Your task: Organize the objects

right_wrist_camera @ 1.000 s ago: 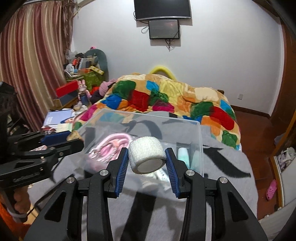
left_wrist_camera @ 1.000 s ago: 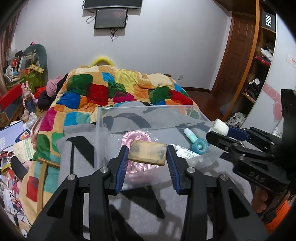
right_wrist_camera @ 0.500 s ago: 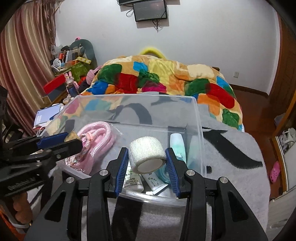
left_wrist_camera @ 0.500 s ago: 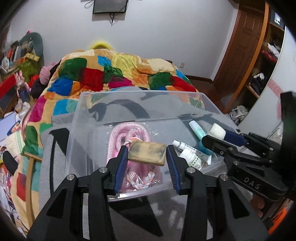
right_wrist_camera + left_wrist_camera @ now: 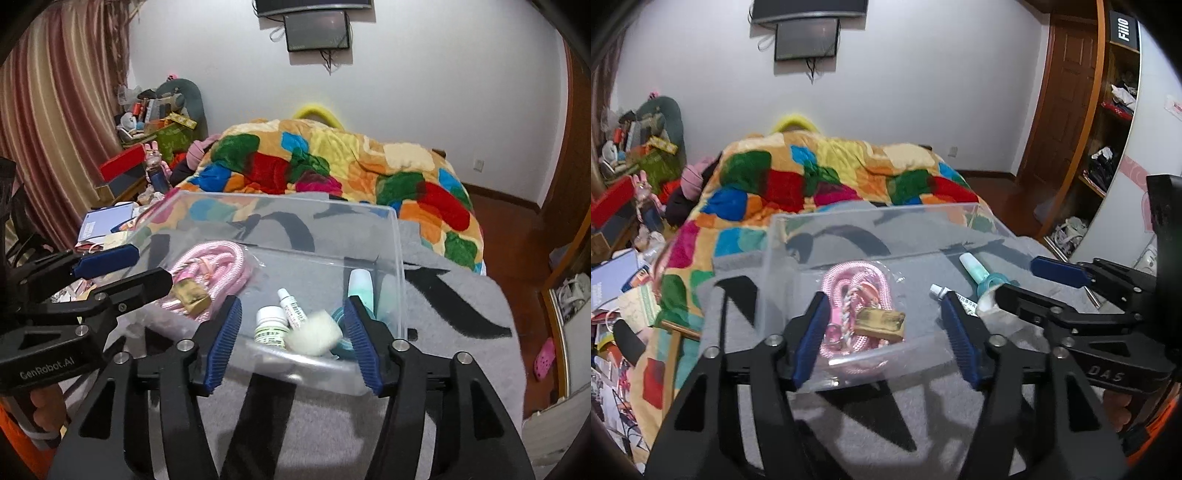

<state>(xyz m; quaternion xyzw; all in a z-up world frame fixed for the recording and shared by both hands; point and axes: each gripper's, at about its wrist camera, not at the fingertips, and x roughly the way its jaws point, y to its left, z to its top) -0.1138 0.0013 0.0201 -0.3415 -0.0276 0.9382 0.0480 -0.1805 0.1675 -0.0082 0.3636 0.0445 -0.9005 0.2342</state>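
A clear plastic bin [image 5: 882, 218] [image 5: 400, 280] stands on a grey blanket. My left gripper [image 5: 882, 336] is open over its near left part. The tan block [image 5: 881, 323] [image 5: 190, 293] lies in the bin on a bagged pink rope [image 5: 855, 284] [image 5: 210, 262]. My right gripper [image 5: 293, 341] is open over the near right part. The white bandage roll [image 5: 314, 334] is blurred between its fingers, down among a white bottle [image 5: 271, 330], a small tube [image 5: 291, 312] and a teal tube [image 5: 362, 286] [image 5: 975, 267].
The grey blanket [image 5: 461, 314] covers the bed's near end, with a patchwork quilt [image 5: 820, 177] behind. Clutter and books lie on the left [image 5: 107, 225]. A wooden door and shelves [image 5: 1108, 110] stand on the right.
Both grippers opened. The tan block dropped from the left gripper onto the pink rope. The bandage roll left the right gripper and fell into the bin.
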